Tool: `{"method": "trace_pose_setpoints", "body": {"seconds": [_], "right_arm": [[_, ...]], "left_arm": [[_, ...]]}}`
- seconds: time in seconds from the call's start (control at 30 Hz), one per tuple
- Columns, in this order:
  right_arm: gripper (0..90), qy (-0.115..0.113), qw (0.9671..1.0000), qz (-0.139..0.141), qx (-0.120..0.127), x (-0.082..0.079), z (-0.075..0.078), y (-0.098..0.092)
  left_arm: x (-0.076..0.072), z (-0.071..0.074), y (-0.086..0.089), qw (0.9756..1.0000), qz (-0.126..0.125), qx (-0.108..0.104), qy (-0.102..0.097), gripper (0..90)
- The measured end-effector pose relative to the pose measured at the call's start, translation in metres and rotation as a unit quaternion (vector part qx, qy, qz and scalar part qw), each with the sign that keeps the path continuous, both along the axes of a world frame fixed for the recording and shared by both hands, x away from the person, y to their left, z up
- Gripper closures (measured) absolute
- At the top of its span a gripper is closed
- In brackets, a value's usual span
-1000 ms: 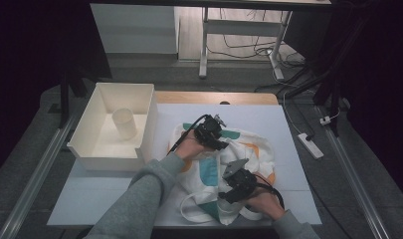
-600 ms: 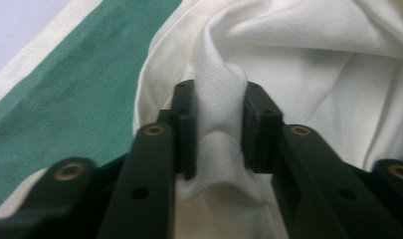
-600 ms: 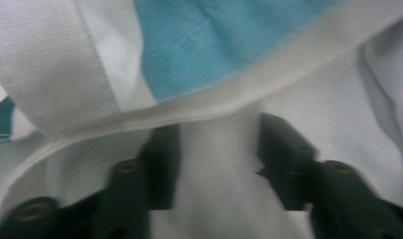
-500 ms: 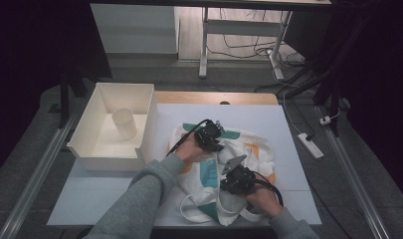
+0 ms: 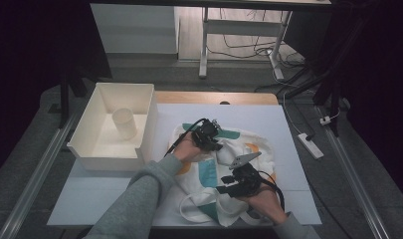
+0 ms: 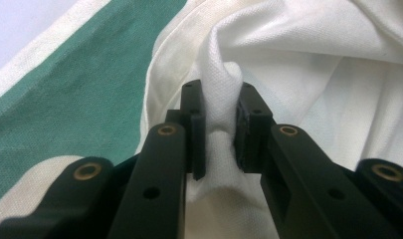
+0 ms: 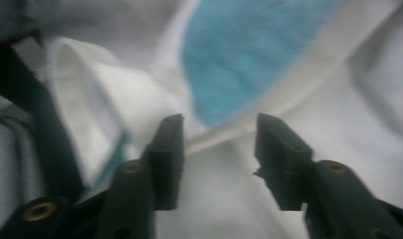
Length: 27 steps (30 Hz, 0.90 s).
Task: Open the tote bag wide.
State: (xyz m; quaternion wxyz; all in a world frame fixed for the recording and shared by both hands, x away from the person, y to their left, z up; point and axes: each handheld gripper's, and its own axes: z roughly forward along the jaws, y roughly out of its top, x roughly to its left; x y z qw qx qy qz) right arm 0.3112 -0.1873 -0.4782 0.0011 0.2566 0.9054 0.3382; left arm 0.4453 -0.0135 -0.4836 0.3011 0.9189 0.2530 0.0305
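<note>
A white cloth bag with teal, blue and orange patches lies crumpled on the white table mat. My left gripper rests on the bag's upper left part. In the left gripper view this gripper has just closed on a raised fold of white cloth, beside a teal patch. My right gripper hovers over the bag's near part by its handles. In the right gripper view its jaws have just been opening, and the gripper holds nothing above the blue patch and a white strap.
A white box tray stands at the left of the table with a translucent cup inside. A power strip lies on the floor to the right. Table legs and cables stand beyond the far edge.
The right gripper has lifted slightly from the cloth. The left hand has stayed in place on the bag.
</note>
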Motion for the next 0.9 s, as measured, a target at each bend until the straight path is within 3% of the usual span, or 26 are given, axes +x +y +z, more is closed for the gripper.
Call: {"method": "trace_pose_setpoints", "body": {"seconds": [0.1,0.13,0.2,0.27,0.33,0.43,0.47,0.5,0.6,0.73,0.8,0.9], "right_arm": [[42.4,0.002,0.9999,-0.015,-0.004,-0.01,-0.002,0.008],[41.1,-0.017,0.9994,-0.027,-0.013,-0.012,-0.003,0.012],[41.7,-0.056,0.9976,-0.042,-0.002,-0.013,-0.001,0.014],[43.1,-0.068,0.9963,-0.053,0.009,-0.008,0.004,0.016],[42.3,-0.061,0.9966,-0.055,0.01,0.002,0.005,0.019],[42.6,-0.028,0.998,-0.055,0.015,0.018,-0.005,0.027],[43.2,-0.028,0.998,-0.056,0.01,0.021,-0.009,0.03],[45.0,-0.033,0.9979,-0.056,0.002,0.023,-0.012,0.033],[66.6,-0.046,0.998,-0.044,0.006,0.022,-0.013,0.038],[77.2,-0.043,0.9989,-0.02,-0.003,0.018,-0.015,0.045],[73.9,-0.042,0.9985,-0.033,-0.007,0.019,-0.015,0.043],[55.9,-0.051,0.9968,-0.061,0.0,0.023,-0.014,0.037]], "left_arm": [[-0.001,0.0,0.0,1.0,-0.002,0.001,-0.002,76.7],[-0.001,0.001,0.0,1.0,-0.001,0.002,-0.004,76.7],[-0.001,0.002,0.0,1.0,-0.001,0.002,-0.004,76.8],[-0.002,0.002,0.0,1.0,-0.002,0.002,-0.004,76.7],[-0.001,0.002,0.0,1.0,-0.002,0.002,-0.005,76.7],[-0.001,0.003,0.0,1.0,-0.002,0.002,-0.004,76.7],[-0.001,0.002,0.0,1.0,-0.002,0.001,-0.004,76.7],[-0.001,0.002,0.0,1.0,-0.002,0.0,-0.002,76.7],[0.0,0.003,0.001,1.0,-0.001,-0.003,0.001,76.7],[-0.001,0.003,0.001,1.0,-0.001,-0.003,0.002,76.7],[-0.001,0.004,0.001,1.0,-0.001,-0.004,0.002,76.7],[-0.002,0.004,0.002,1.0,0.001,-0.005,0.002,76.6]]}}
